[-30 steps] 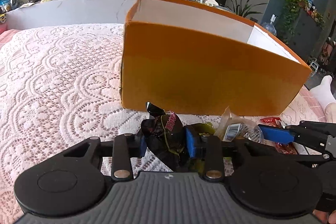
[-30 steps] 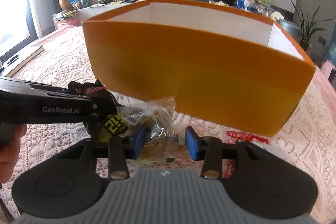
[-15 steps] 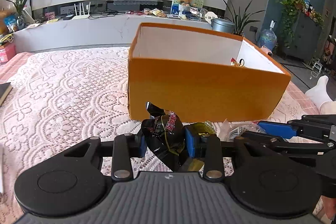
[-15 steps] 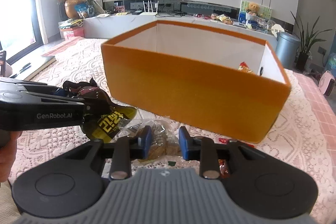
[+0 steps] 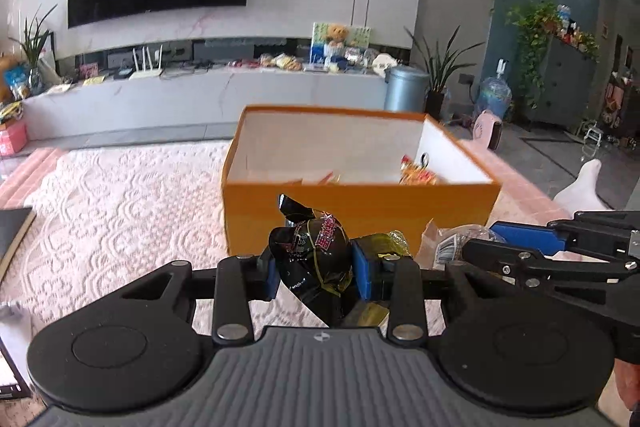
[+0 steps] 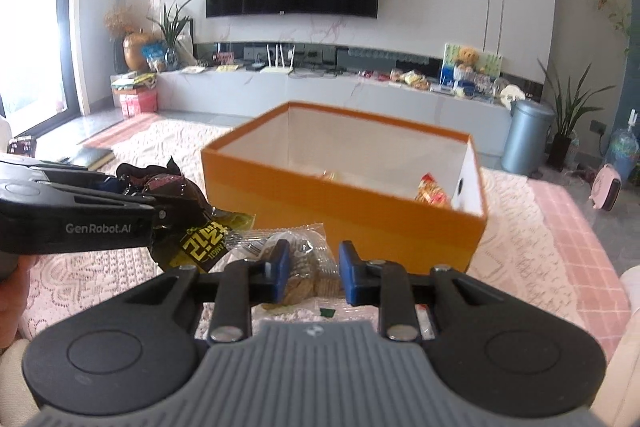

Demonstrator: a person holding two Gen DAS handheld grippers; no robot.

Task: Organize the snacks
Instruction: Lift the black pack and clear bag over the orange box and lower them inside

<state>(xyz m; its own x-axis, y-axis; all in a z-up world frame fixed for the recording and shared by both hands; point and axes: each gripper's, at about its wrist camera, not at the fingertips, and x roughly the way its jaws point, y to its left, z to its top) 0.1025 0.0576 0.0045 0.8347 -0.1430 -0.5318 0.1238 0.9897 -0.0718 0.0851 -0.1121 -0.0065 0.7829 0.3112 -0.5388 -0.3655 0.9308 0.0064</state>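
My left gripper (image 5: 313, 269) is shut on a black snack packet (image 5: 314, 255) with red and yellow print, held above the table in front of the orange box (image 5: 360, 215). My right gripper (image 6: 311, 275) is shut on a clear packet of brown crackers (image 6: 306, 269). The box stands open with white inner walls, and a few red and yellow snack packets (image 6: 430, 191) lie inside at its right end. In the right wrist view the left gripper (image 6: 172, 215) shows at the left with the black packet (image 6: 188, 223). In the left wrist view the right gripper (image 5: 520, 247) shows at the right.
The table is covered by a white lace cloth (image 5: 120, 199) with a pink checked edge (image 6: 568, 227). A dark book (image 6: 90, 159) lies at the table's left. Behind are a TV wall, a long grey shelf and a grey bin (image 6: 526, 135).
Both grippers have risen and drawn back from the box with their packets held. The box looks smaller and lower, and its inside with snacks has come into view.
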